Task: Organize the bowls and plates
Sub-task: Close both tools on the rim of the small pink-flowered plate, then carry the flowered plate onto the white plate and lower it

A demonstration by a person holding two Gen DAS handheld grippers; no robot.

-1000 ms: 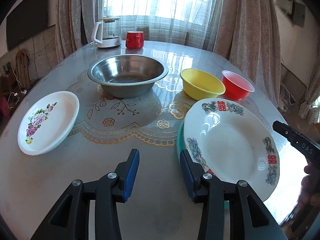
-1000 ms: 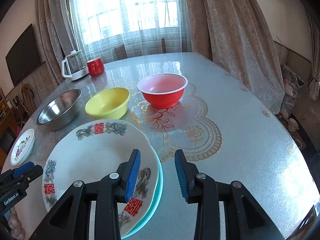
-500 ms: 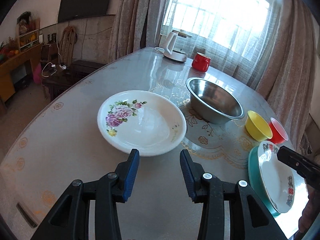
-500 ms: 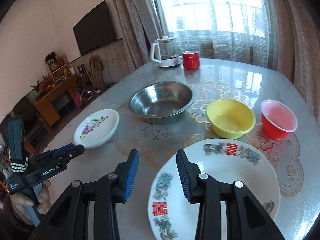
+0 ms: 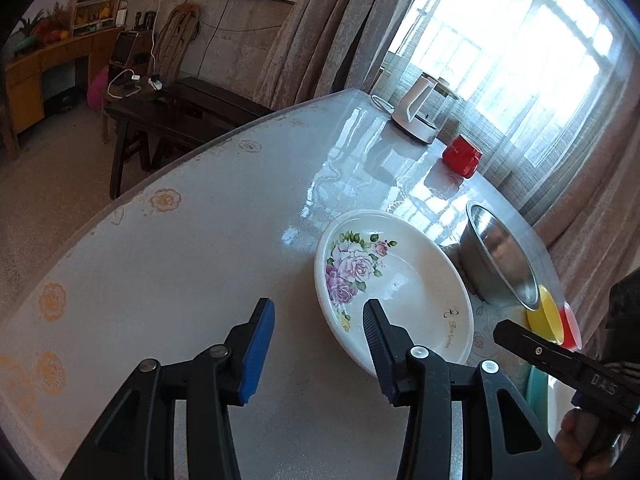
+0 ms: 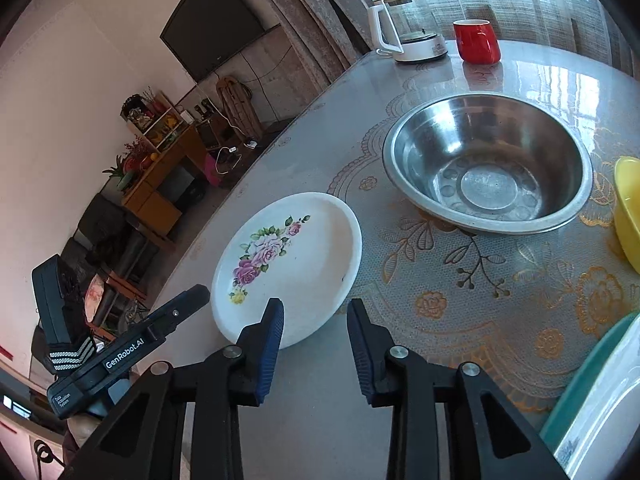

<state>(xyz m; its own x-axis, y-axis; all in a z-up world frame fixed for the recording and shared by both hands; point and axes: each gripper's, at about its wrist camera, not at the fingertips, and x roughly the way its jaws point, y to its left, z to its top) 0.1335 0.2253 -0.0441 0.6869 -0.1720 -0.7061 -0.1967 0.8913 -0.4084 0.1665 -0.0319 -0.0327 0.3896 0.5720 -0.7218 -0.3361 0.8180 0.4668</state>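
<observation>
A white plate with pink roses (image 5: 400,280) (image 6: 296,256) lies near the table's left edge. My left gripper (image 5: 318,314) hovers at its near rim. Its jaws are opening: the right finger hangs over the plate, the left one stands beside it, and no pad presses on anything. My right gripper (image 6: 315,312) is just in front of the same plate's near edge, its jaws closing on nothing. A steel bowl (image 6: 488,172), a yellow bowl (image 6: 630,208) and a red bowl (image 5: 572,328) sit further right. A white plate (image 6: 612,420) rests on a teal plate (image 6: 588,376).
A white kettle (image 6: 408,28) and a red mug (image 6: 476,40) stand at the far end by the curtained window. The table's curved edge (image 5: 132,200) drops off on the left, with a dark bench and a wooden sideboard on the floor beyond.
Both grippers have swung left, from the large patterned plate to the rose plate. That plate now fills the middle of both views. The right jaws are narrower.
</observation>
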